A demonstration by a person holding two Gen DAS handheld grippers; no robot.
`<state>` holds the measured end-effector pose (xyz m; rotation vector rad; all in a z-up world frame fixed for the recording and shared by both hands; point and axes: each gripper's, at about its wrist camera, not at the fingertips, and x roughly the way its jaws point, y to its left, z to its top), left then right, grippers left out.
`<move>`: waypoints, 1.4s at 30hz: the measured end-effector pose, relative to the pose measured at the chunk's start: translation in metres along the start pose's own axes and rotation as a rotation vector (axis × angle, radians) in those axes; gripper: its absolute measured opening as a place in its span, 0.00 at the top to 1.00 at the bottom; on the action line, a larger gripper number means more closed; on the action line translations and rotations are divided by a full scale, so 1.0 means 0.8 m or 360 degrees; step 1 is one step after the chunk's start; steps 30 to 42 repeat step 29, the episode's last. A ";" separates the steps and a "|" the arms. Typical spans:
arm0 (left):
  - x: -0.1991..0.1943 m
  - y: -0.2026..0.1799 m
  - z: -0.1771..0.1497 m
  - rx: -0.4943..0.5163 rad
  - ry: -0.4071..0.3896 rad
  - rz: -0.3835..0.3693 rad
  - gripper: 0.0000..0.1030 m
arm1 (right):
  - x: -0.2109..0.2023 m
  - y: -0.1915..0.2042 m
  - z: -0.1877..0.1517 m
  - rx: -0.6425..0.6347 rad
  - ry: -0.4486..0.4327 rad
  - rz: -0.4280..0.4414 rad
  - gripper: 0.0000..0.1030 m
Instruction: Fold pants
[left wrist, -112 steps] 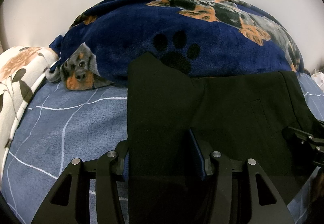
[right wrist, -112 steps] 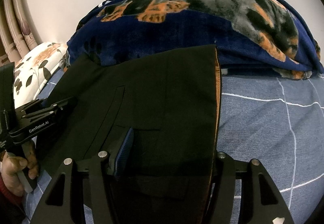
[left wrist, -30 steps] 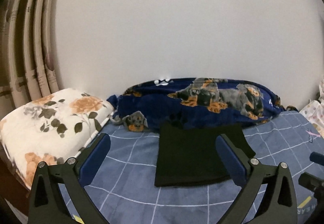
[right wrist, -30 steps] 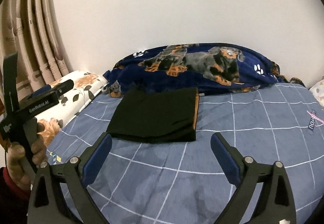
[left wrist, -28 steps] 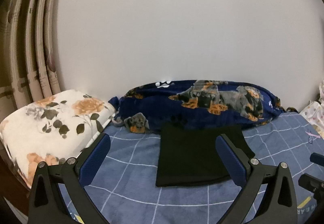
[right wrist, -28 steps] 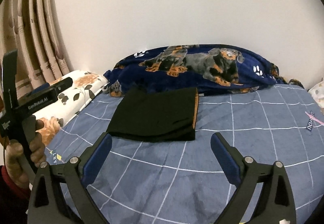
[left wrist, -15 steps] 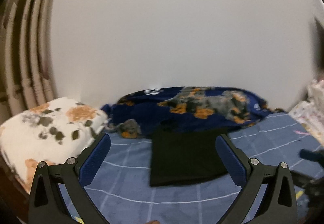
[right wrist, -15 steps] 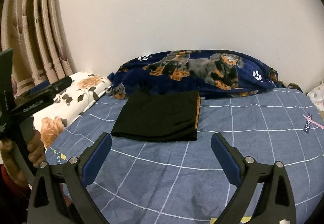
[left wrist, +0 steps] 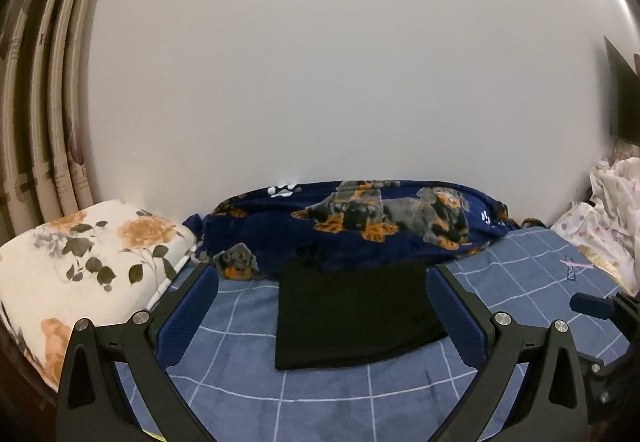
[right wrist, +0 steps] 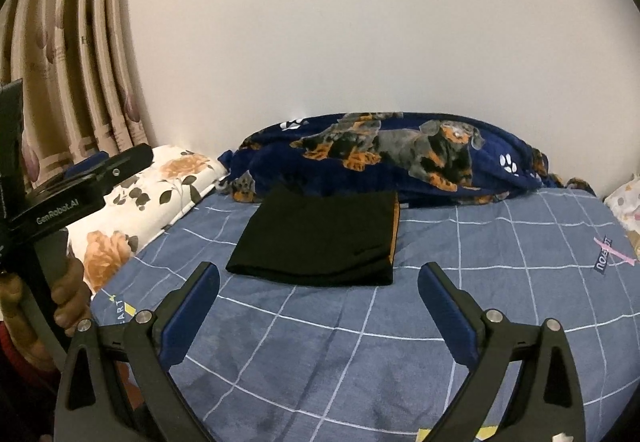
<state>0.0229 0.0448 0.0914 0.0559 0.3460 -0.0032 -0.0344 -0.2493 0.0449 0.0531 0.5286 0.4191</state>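
The black pants (left wrist: 356,312) lie folded into a flat rectangle on the blue checked bedsheet (left wrist: 320,402), their far edge against the dog-print blanket. In the right wrist view the pants (right wrist: 320,240) show an orange lining strip along their right edge. My left gripper (left wrist: 322,306) is open and empty, held back from the pants. My right gripper (right wrist: 319,304) is open and empty, also well short of the pants. The left gripper's body (right wrist: 76,198) shows at the left of the right wrist view, held in a hand.
A navy dog-print blanket (left wrist: 360,218) is bunched along the wall behind the pants. A floral pillow (left wrist: 80,258) lies at the left by curtains (right wrist: 72,82). Pale bedding (left wrist: 608,214) is heaped at the right. The bed's near edge is below my grippers.
Earlier both grippers were shut on the pants, close above them. Since then both have let go, opened wide and pulled back and up. Over the last second the views shifted only slightly.
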 end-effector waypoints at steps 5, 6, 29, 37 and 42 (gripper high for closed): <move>0.003 -0.003 -0.003 -0.0008 0.0053 -0.0028 0.00 | 0.001 0.008 -0.004 -0.0026 0.0010 0.0008 0.03; 0.005 -0.004 -0.005 -0.0008 0.0070 -0.0023 0.00 | 0.001 0.008 -0.004 -0.0025 0.0010 0.0010 0.03; 0.021 -0.016 -0.025 0.0000 0.0207 -0.0019 0.00 | 0.009 0.003 -0.011 0.0008 0.0037 -0.0027 0.02; 0.021 -0.016 -0.025 0.0000 0.0207 -0.0019 0.00 | 0.009 0.003 -0.011 0.0008 0.0037 -0.0027 0.02; 0.021 -0.016 -0.025 0.0000 0.0207 -0.0019 0.00 | 0.009 0.003 -0.011 0.0008 0.0037 -0.0027 0.02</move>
